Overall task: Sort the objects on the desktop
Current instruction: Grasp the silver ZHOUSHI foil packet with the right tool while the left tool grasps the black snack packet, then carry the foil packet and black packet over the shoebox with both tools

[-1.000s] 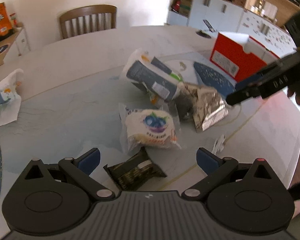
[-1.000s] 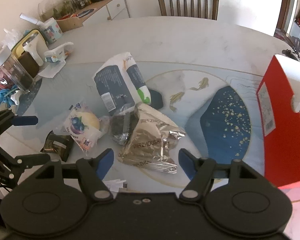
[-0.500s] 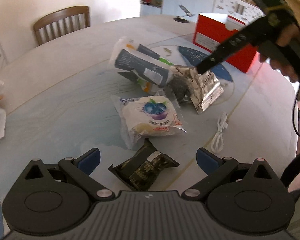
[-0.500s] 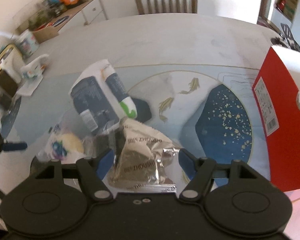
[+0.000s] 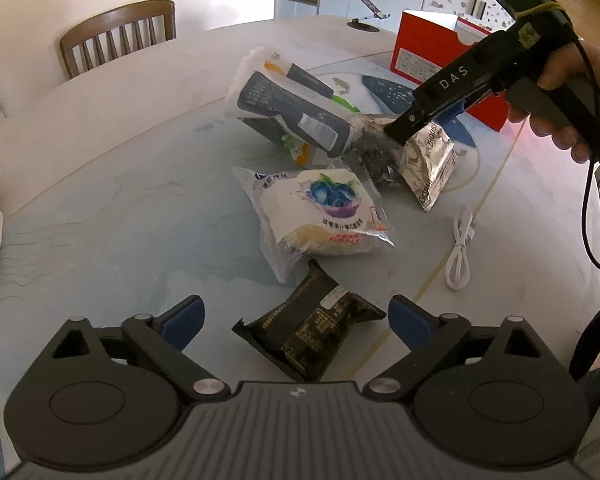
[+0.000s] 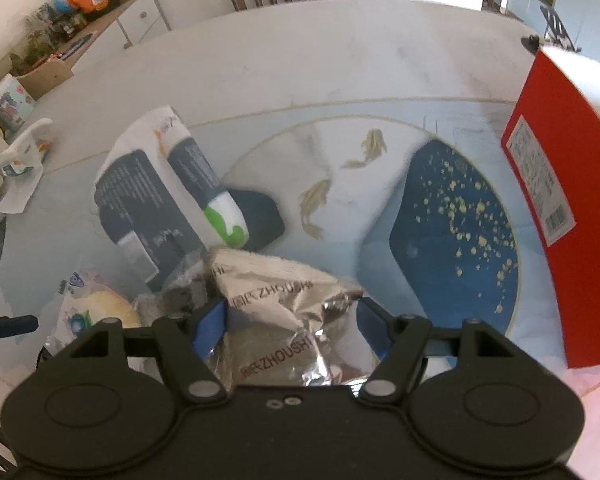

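A black snack packet (image 5: pixel 312 336) lies on the table between the fingers of my left gripper (image 5: pixel 296 312). Its jaws stand wide and are closing, with the pads clear of the packet. Beyond it sit a blueberry bread packet (image 5: pixel 320 212), a clear bag of dark bits (image 5: pixel 376 156) and a dark blue and white pouch (image 5: pixel 288 108). My right gripper (image 6: pixel 290 316) points steeply down over a crinkled silver foil packet (image 6: pixel 284 292). Its jaws are closing with the foil between the blue pads (image 6: pixel 210 320), which stand at its edges.
A red box (image 6: pixel 560 184) stands at the right of the round patterned table (image 5: pixel 100 200). A white cable (image 5: pixel 460 248) lies near the right edge. A wooden chair (image 5: pixel 116 36) is at the far side, and a sideboard (image 6: pixel 100 32) holds clutter at the back left.
Both grippers have sunk toward the table. The right one has come down over the silver foil packet, which now sits between its fingers. The left one is nearer the black packet.
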The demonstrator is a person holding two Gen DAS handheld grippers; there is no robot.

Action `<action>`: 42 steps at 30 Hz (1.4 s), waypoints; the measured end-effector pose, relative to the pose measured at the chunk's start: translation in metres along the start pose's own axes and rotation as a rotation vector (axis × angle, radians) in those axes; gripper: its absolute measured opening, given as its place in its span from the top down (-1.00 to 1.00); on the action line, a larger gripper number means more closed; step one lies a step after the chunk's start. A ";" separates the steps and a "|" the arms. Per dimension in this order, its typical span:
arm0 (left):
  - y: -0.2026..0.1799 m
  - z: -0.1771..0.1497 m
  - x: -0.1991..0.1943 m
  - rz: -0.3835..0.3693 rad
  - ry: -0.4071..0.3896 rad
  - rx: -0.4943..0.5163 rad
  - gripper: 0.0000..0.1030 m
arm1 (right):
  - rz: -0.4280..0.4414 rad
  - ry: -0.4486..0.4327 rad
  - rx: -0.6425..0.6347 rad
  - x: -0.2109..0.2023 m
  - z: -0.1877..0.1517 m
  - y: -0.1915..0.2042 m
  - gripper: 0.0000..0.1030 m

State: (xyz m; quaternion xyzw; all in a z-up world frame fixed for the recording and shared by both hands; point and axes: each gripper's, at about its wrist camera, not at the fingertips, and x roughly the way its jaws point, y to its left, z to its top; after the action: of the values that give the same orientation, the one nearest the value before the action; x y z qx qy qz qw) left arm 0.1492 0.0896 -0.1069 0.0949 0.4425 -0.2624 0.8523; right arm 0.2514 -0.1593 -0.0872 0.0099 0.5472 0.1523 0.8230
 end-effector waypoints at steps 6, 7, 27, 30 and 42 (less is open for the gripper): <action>-0.003 -0.001 0.004 -0.017 -0.002 0.026 -0.65 | 0.004 0.009 -0.003 0.004 0.000 -0.001 -0.34; -0.005 -0.001 0.005 -0.020 -0.002 0.031 -0.61 | 0.003 0.014 -0.002 0.005 -0.001 -0.001 -0.33; -0.016 -0.001 0.008 -0.002 -0.005 0.024 0.31 | -0.011 0.036 -0.045 -0.002 -0.013 -0.006 0.03; -0.015 -0.002 0.007 0.009 -0.001 0.002 0.31 | -0.013 0.031 -0.047 -0.007 -0.016 -0.010 0.08; -0.019 -0.003 0.001 0.033 0.009 -0.085 0.34 | 0.001 0.013 -0.072 -0.026 -0.024 -0.013 0.19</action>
State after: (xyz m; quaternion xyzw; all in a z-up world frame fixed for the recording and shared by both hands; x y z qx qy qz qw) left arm 0.1377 0.0746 -0.1080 0.0669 0.4553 -0.2290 0.8578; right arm 0.2234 -0.1821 -0.0761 -0.0202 0.5466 0.1721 0.8193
